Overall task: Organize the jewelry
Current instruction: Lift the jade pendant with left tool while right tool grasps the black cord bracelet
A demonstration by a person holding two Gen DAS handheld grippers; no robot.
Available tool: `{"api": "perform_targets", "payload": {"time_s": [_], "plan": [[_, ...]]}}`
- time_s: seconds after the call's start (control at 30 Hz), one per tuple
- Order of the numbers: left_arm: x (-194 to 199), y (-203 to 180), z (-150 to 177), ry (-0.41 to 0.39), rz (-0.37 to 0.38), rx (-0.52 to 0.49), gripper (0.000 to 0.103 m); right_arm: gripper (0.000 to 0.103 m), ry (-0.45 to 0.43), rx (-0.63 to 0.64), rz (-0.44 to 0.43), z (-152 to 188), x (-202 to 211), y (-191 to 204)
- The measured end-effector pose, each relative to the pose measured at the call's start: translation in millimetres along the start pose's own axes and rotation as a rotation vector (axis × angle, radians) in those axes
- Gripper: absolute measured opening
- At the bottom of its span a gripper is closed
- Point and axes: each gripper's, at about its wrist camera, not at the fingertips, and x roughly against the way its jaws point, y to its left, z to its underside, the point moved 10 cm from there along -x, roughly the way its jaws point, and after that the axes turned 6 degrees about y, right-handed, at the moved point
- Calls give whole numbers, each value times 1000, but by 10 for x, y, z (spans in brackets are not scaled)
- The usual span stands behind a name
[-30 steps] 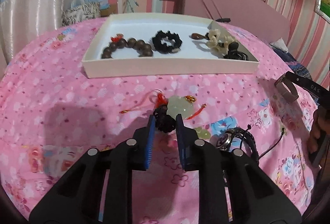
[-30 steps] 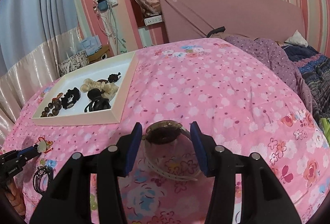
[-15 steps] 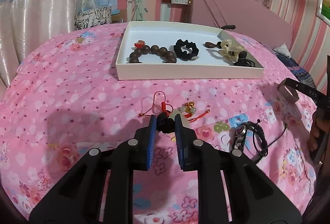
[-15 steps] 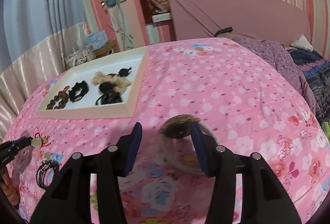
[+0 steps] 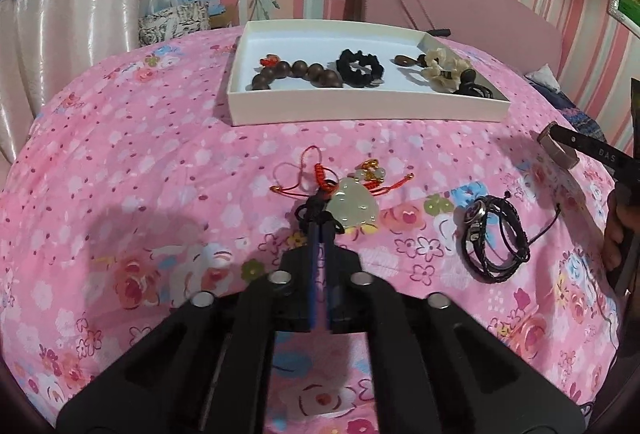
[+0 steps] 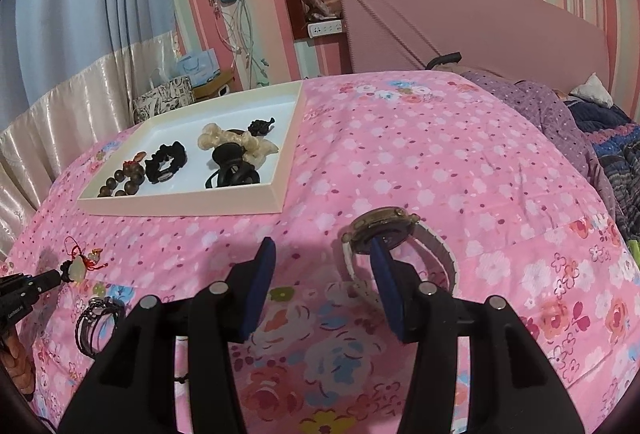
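My left gripper (image 5: 320, 224) is shut on the black cord of a pale jade pendant (image 5: 352, 206), which hangs at its tips just above the pink bedspread; the pair also shows in the right wrist view (image 6: 76, 268). A red-corded charm (image 5: 370, 172) lies just beyond. My right gripper (image 6: 322, 254) is open, and a wristwatch with a white strap (image 6: 384, 234) rests on the bed beside its right finger, outside the jaws. The white tray (image 5: 360, 108) holds a brown bead bracelet (image 5: 300, 72), a black scrunchie (image 5: 360, 66) and a cream hair tie (image 5: 444, 68).
A bundle of black cord bracelets (image 5: 494, 238) lies on the bedspread right of the pendant. The pink headboard (image 6: 480, 30) and purple bedding (image 6: 560, 114) stand behind. Curtains and a gift bag (image 5: 174, 22) are at the far left.
My left gripper has closed tight on the pendant's cord and the jade piece now hangs at its tips. The watch has slipped to the right of my right gripper's open jaws.
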Motion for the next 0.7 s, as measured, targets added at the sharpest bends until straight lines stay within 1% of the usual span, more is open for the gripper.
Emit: {"api": "perform_targets", "payload": {"time_s": [0.03, 0.07, 0.17, 0.3, 0.33, 0.4, 0.47, 0.53, 0.7], "plan": [[1, -13, -4, -2, 4, 0, 23, 50, 0, 0, 0, 0, -2, -3], [1, -20, -11, -5, 3, 1, 26, 50, 1, 0, 0, 4, -2, -1], [-6, -32, -36, -7, 8, 4, 27, 50, 3, -3, -1, 3, -4, -5], [-141, -2, -60, 30, -7, 15, 27, 50, 10, 1, -12, 12, -14, 31], [-175, 8, -59, 42, 0, 22, 30, 50, 13, 4, -17, 16, -16, 54], [-200, 16, -69, 47, 9, 29, 28, 50, 15, 12, -19, 19, -20, 90], [-189, 14, -76, 37, 11, 29, 16, 50, 18, 20, -24, 30, -21, 147], [-166, 9, -79, 27, 14, 28, 13, 50, 16, 24, -30, 37, -8, 191], [-47, 36, -99, -17, -5, 20, 11, 50, 22, 50, -69, 111, 79, 426]]}}
